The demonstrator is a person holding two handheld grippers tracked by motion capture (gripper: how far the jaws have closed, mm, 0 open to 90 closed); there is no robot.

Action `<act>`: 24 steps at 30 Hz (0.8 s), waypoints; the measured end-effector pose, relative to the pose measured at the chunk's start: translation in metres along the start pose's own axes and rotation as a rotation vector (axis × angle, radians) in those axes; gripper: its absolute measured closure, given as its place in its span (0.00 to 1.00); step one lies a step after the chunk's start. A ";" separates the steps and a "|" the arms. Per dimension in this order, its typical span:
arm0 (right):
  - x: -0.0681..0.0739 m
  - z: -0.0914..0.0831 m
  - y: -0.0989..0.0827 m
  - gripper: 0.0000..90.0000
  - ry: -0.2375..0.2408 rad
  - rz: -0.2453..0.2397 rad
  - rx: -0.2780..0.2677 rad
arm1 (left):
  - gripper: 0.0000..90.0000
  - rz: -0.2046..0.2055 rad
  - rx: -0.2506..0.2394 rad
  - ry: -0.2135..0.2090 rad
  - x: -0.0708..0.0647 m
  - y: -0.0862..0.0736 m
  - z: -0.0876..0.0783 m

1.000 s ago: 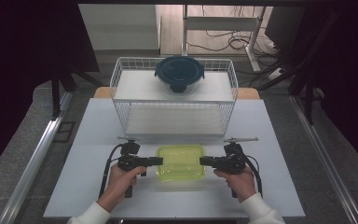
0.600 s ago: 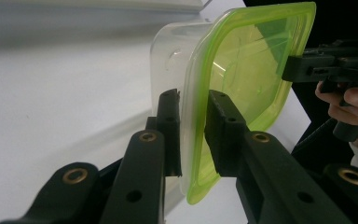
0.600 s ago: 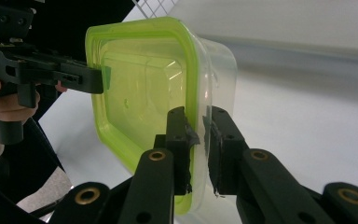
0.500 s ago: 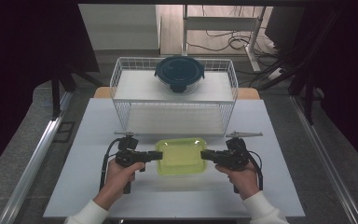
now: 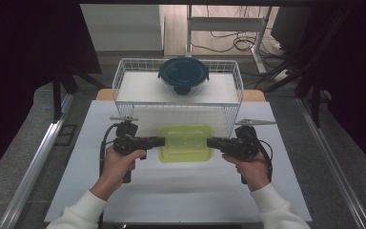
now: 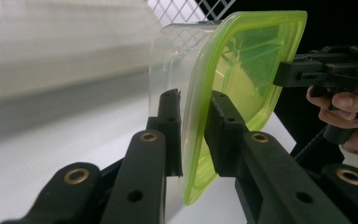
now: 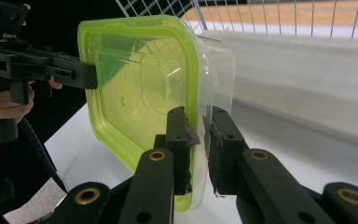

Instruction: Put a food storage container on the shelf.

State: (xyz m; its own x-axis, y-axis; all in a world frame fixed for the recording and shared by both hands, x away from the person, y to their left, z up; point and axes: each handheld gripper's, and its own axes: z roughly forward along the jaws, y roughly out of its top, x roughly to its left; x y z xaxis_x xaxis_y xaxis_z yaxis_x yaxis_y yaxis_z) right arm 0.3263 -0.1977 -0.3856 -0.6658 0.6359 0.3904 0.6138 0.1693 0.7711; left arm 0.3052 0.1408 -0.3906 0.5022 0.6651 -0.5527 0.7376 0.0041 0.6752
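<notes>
Item under handling: a clear rectangular food container with a lime-green lid (image 5: 186, 143), located at centre frame in the high view, just below the white wire basket (image 5: 124, 76) and above the white counter (image 5: 181, 191).

Grip status: the left tool (image 5: 158, 141) is clamped on the container's left lid rim; in the left gripper view its jaws pinch the green flange and the clear wall between them. The right tool (image 5: 212, 141) is clamped on the opposite rim in the same manner, as the right gripper view shows. Both grips sit on the thin lid edge rather than under the body.

Judgement on the step: this appears to be a two-handed lift of the container, probably toward the basket, where a round glass bowl with a dark blue lid (image 5: 183, 76) occupies the upper centre.

Recommendations:
- Hold both tools at equal height; a difference would tilt the container and strain the lid seal.
- Maintain squeeze on both sides; the rim is slick plastic and could slip free.
- Avoid pulling the hands apart, which may pop the lid from the body.
- Clear the basket's front wall fully before moving forward.
- Set down in the bare area of the basket, apart from the bowl.
</notes>
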 end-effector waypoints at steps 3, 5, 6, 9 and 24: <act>0.005 -0.005 0.011 0.88 -0.003 -0.022 -0.012 | 0.86 0.010 -0.009 0.000 -0.003 0.006 -0.004; 0.008 -0.008 0.019 0.88 -0.002 -0.030 -0.024 | 0.86 0.025 -0.027 0.000 -0.009 0.016 -0.012; 0.009 -0.009 0.023 0.88 -0.002 -0.037 -0.028 | 0.86 0.034 -0.033 0.003 -0.011 0.020 -0.014; 0.014 -0.013 0.034 0.88 -0.003 -0.054 -0.041 | 0.86 0.056 -0.046 0.012 -0.017 0.030 -0.021; 0.025 -0.024 0.076 0.88 -0.013 -0.096 -0.076 | 0.86 0.092 -0.094 0.012 -0.028 0.065 -0.038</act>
State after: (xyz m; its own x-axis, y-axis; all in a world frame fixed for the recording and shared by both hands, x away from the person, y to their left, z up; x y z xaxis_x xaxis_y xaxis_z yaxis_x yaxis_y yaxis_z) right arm 0.3463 -0.1870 -0.3052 -0.7140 0.6296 0.3064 0.5130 0.1726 0.8409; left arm 0.3220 0.1505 -0.3129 0.5596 0.6751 -0.4807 0.6429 0.0124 0.7658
